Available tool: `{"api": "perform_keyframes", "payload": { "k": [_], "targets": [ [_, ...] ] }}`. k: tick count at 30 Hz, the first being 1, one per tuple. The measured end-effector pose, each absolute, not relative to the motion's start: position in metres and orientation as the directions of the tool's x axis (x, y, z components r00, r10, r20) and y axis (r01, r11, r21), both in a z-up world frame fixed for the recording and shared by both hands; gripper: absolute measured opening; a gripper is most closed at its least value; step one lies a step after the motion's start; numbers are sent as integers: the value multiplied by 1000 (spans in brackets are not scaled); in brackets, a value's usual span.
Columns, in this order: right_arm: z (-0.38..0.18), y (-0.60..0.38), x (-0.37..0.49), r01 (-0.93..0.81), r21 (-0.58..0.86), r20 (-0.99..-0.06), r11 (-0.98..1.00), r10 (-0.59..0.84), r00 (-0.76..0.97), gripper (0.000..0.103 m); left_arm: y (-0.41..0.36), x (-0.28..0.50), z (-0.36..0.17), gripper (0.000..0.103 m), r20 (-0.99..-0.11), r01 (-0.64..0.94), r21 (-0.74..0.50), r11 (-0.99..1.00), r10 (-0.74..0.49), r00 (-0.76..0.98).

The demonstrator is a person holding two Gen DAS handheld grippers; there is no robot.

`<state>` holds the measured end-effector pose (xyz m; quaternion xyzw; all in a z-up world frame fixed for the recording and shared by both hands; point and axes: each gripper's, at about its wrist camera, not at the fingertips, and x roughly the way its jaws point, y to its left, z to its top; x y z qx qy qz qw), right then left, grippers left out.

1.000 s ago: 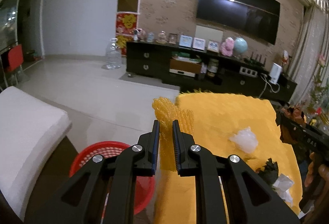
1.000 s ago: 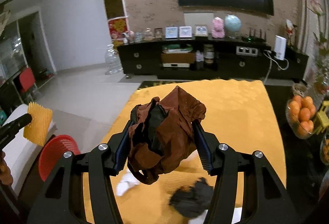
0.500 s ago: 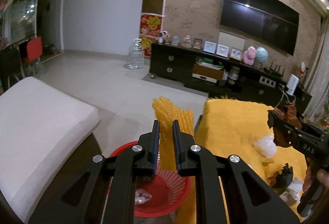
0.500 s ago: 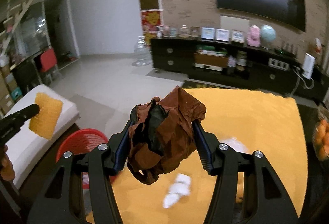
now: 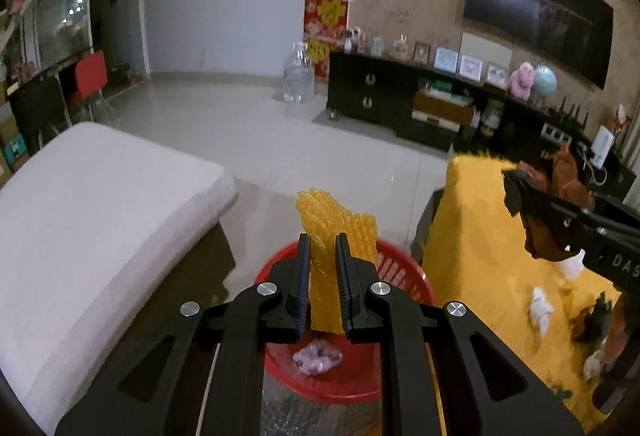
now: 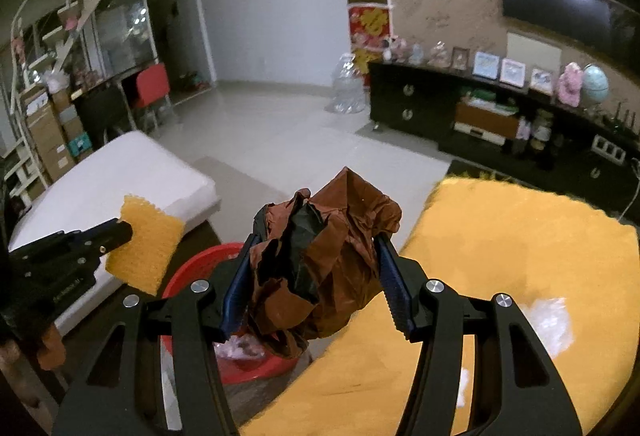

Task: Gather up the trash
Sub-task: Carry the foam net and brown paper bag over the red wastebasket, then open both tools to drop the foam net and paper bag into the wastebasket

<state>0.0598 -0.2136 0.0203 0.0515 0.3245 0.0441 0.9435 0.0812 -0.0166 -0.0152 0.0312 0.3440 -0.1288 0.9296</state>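
Observation:
My left gripper (image 5: 323, 242) is shut on a yellow foam fruit net (image 5: 338, 232) and holds it above the red basket (image 5: 404, 268), which has a pale crumpled wrapper (image 5: 318, 355) inside. My right gripper (image 6: 316, 244) is shut on a crumpled brown paper bag (image 6: 320, 260), over the table's left edge near the basket (image 6: 188, 268). The left gripper with the net (image 6: 146, 244) shows in the right wrist view. White scraps (image 5: 540, 310) and dark scraps (image 5: 596, 316) lie on the yellow tablecloth (image 5: 480, 236).
A white cushioned bench (image 5: 88, 204) stands left of the basket. A clear plastic wad (image 6: 548, 320) lies on the tablecloth (image 6: 520, 244). A dark TV cabinet (image 5: 400, 96) and a water jug (image 5: 298, 80) stand across the tiled floor.
Both grippers have swung left, away from the table's middle toward the red basket. The net now hangs over the basket; the brown bag has come to the table's left edge.

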Motion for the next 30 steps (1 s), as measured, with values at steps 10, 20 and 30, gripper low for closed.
{"api": "perform_keyframes", "payload": {
  "k": [10,20,30],
  "targets": [
    [-27,-173,86,-125,166,-700,978,206,683,56,-4,94,-56,12,-730,266,12,964,-174,661],
    [-69,-140,96,-172,190,-760,967,256,597,61,0,101,-76,28,-790,298,0,955,-182,585],
    [-60,-158,92,-126,216,-745,968,247,620,69,2,99,-65,59,-764,270,5,963,-170,622]
  ]
}}
